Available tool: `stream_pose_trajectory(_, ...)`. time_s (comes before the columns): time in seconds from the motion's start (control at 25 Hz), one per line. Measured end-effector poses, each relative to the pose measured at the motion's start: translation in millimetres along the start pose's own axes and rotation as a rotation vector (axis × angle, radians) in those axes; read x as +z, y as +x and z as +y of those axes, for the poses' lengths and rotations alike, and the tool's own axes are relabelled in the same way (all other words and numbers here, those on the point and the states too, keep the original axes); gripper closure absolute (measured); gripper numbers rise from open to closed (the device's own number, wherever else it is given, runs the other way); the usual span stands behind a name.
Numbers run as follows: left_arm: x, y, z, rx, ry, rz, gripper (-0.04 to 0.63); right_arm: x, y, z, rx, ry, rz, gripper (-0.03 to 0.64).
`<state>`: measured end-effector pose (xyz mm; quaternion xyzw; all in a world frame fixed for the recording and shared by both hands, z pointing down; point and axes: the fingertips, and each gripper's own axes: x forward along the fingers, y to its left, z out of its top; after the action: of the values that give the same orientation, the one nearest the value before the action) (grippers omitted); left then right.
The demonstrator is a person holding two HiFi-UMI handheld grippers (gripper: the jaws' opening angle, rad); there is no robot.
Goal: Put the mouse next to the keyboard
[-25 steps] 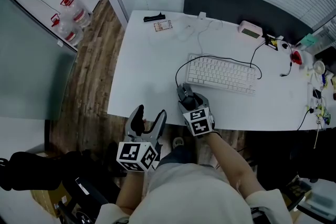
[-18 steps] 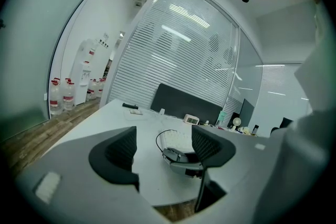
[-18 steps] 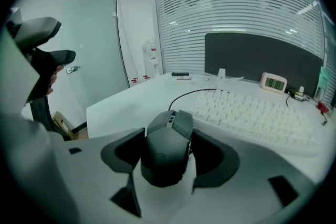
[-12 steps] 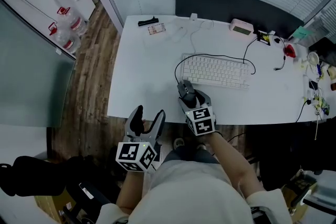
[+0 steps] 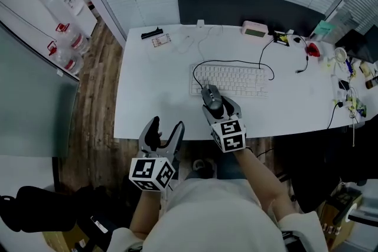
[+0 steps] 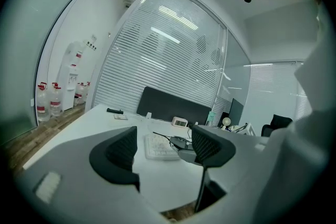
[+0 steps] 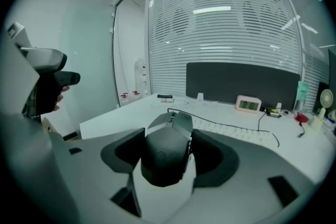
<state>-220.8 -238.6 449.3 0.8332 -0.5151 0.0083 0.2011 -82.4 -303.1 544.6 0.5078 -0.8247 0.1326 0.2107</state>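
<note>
The dark mouse [image 5: 211, 96] is clamped between the jaws of my right gripper [image 5: 216, 104], at the near edge of the white keyboard [image 5: 231, 79] towards its left end. In the right gripper view the mouse [image 7: 167, 150] fills the gap between both pads, with the keyboard [image 7: 237, 132] beyond it to the right. I cannot tell whether the mouse touches the white table [image 5: 150, 97]. My left gripper [image 5: 165, 130] hangs open and empty off the table's near edge, left of the right one. In the left gripper view the mouse [image 6: 178, 141] shows beside the keyboard [image 6: 157, 147].
A black cable [image 5: 236, 62] loops round the keyboard's back. A small clock [image 5: 255, 29], a black object [image 5: 152, 33] and a card [image 5: 160, 40] lie along the far edge. Clutter and cables [image 5: 345, 88] crowd the right end. Water bottles [image 5: 66, 38] stand on the floor at left.
My right gripper has carried the mouse forward, from near the table's front edge up to the keyboard's near edge. The left gripper stays where it was. The head view has shifted.
</note>
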Motion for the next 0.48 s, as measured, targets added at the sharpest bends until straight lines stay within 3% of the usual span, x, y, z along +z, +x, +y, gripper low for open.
stream_pose_trajectory(0.48, 3, 55, -65, -0.073, 0.018, 0.002, 0.270, 4, -44, -113, -0.129, 0.038, -0.043, 0.334)
